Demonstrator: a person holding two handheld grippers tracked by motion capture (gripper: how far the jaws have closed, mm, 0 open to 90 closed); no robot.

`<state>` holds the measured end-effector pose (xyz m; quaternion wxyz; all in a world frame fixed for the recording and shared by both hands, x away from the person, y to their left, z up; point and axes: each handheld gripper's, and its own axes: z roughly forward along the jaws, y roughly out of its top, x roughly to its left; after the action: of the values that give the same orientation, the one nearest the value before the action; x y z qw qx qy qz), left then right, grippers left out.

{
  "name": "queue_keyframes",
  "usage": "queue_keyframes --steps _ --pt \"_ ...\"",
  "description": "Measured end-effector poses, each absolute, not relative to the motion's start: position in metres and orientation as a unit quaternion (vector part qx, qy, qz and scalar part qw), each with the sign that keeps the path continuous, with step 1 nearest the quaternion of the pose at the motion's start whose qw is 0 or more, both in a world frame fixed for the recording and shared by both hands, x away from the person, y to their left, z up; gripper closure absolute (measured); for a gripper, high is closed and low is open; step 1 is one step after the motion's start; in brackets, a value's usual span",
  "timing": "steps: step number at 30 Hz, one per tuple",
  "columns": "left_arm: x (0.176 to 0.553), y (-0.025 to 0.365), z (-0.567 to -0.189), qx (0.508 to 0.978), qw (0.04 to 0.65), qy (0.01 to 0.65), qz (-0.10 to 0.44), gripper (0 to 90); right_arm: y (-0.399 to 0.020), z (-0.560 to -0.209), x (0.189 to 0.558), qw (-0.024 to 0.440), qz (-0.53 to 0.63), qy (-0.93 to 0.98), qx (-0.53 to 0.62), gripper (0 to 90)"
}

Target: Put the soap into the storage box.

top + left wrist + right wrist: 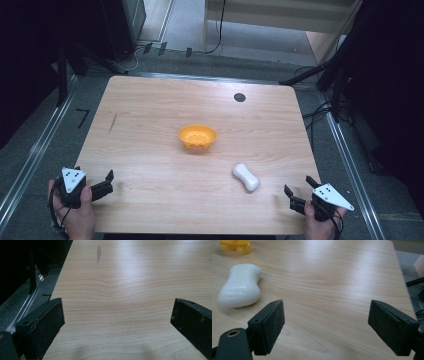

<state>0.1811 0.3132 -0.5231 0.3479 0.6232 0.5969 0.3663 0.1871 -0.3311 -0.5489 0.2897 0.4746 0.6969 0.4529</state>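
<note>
Nothing gripped yet, all work ahead. Left gripper (102,184) parked at near left corner of pale wood-grain table (150,115), jaws spread, nothing between. Glossy orange plastic bowl (197,137), perforated, mid-table. White soap bar (246,176), smooth and waisted like a peanut, lying flat just right of and nearer than bowl. Right gripper (299,191) right of soap bar, jaws apart, unloaded.

light wood table (150,130) with rounded corners, dark streak (113,123) on its left side, round black spot (239,97) near far edge, grey floor (30,150) around, metal rail (35,155) on left, black cables (317,112) on right
</note>
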Motion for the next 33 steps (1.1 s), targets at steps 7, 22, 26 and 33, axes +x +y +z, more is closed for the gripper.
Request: queue_keyframes --steps 7,22,26,33 --pt "0.179 0.314 -0.523 0.621 0.356 0.594 0.367 0.0 -0.330 -0.549 0.195 0.247 0.435 0.726 0.472 13.8" --pt "0.180 0.314 -0.523 0.625 0.359 0.592 0.361 0.0 -0.320 -0.532 0.220 0.175 0.347 0.800 0.457 13.1" --pt "0.180 0.314 -0.523 0.626 0.360 0.591 0.359 0.0 -0.317 -0.526 0.224 0.167 0.329 0.811 0.454 13.1" --pt "0.180 0.314 -0.523 0.627 0.361 0.591 0.358 0.0 -0.309 -0.516 0.232 0.146 0.310 0.826 0.447 13.2"
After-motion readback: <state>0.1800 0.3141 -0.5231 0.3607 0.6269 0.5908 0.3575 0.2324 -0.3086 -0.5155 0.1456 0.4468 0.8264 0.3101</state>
